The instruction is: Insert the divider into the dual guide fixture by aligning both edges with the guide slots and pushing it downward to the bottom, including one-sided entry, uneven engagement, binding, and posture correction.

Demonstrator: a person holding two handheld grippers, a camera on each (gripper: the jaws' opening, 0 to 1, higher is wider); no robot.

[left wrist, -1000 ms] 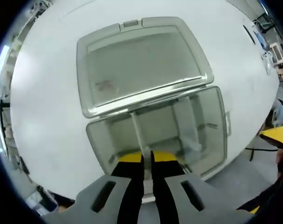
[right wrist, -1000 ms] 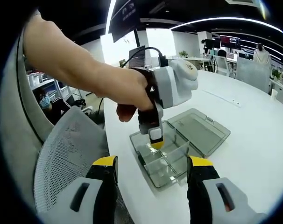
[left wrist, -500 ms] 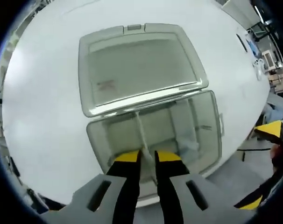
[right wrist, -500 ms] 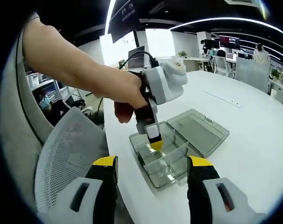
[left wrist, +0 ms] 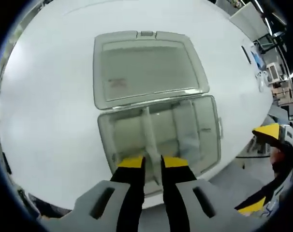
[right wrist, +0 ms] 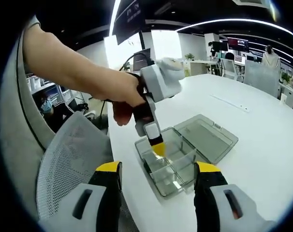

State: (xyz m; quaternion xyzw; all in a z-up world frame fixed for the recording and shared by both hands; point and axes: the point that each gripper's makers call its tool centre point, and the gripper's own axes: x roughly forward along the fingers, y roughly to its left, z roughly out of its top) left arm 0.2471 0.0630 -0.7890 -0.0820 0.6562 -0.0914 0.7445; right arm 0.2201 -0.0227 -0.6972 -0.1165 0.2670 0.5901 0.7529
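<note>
A: Your table [left wrist: 50, 96] carries the box [left wrist: 158, 137], lid [left wrist: 146, 72] flat behind it so the slots are reachable.

B: And the divider [left wrist: 149, 135]?

A: Upright in the box. Your left gripper [left wrist: 153, 162] sits just above it, jaws narrow, gripping nothing. Your right gripper [right wrist: 158, 169] waits wide, well clear.

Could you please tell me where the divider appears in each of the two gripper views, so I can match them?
Left gripper view: the divider stands upright in the clear box, running up from between the left gripper tips.
Right gripper view: the divider sits just under the left gripper's yellow tips.
Shared landmark: the open lid.
</note>
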